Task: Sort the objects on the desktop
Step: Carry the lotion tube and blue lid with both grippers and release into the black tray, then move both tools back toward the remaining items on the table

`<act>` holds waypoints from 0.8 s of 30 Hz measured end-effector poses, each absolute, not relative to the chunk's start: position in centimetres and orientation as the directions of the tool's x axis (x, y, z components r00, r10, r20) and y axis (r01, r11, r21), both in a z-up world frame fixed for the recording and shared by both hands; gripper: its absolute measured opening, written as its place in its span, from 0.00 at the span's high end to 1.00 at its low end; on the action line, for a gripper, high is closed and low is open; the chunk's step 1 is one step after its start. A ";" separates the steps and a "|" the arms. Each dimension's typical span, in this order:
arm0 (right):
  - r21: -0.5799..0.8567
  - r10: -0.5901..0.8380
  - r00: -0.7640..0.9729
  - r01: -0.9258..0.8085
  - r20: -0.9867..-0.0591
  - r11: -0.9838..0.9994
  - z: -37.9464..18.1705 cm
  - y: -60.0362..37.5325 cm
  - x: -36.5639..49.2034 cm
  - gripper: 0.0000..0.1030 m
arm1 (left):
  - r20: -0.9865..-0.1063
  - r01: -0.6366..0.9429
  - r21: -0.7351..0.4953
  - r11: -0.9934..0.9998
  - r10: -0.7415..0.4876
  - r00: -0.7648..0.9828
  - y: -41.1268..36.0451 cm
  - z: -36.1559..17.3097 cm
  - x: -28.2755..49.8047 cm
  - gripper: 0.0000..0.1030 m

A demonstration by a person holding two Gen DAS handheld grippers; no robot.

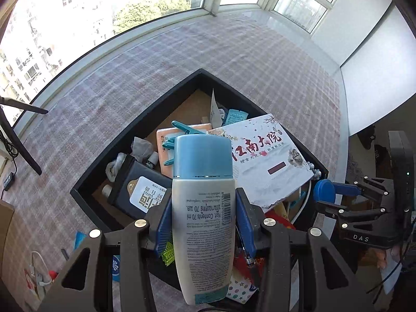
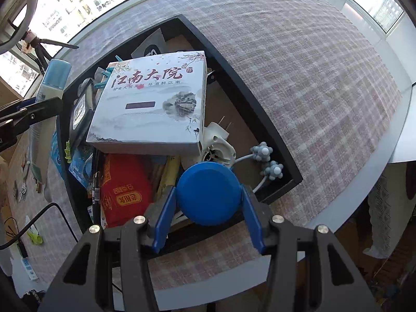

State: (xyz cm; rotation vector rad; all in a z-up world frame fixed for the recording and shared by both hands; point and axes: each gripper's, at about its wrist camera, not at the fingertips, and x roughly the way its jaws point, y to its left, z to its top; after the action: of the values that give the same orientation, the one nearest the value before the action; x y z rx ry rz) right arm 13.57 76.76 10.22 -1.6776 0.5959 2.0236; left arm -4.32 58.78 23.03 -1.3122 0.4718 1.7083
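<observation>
Left tool (image 1: 204,221) clamps lotion bottle (image 1: 202,197), right tool (image 2: 209,209) clamps blue round lid (image 2: 209,193), both over the black tray (image 2: 249,83). Risk: tray's piled high; drops could land on the tilted white box (image 2: 153,104) and slide out.

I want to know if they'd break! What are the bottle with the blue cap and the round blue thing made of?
The white squeeze bottle with a light blue cap looks like smooth, slightly glossy plastic: soft shine, print straight on its body. The round blue disc looks like matte hard plastic: even colour, no glare. Probably neither would shatter.
</observation>
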 end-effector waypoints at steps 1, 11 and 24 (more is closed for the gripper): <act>0.049 0.059 -0.163 -0.589 -0.985 -0.807 10.1 76.8 13.6 0.52 | -0.899 -0.822 -0.226 -0.523 0.437 -0.032 58.9 23.2 -4.5 0.58; 0.031 0.095 -0.185 -0.582 -0.978 -0.813 11.9 76.9 13.0 0.46 | -0.891 -0.824 -0.203 -0.529 0.449 -0.069 58.0 24.7 -5.4 0.51; 0.069 0.073 -0.291 -0.451 -0.954 -0.890 14.4 71.6 7.6 0.46 | -0.907 -0.773 -0.137 -0.619 0.392 -0.153 48.5 24.6 -6.8 0.52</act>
State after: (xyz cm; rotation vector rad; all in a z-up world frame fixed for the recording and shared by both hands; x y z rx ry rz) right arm 7.64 71.60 14.42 -1.6267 0.4699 2.2384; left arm -6.84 48.54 24.62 -1.3105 0.4673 1.8670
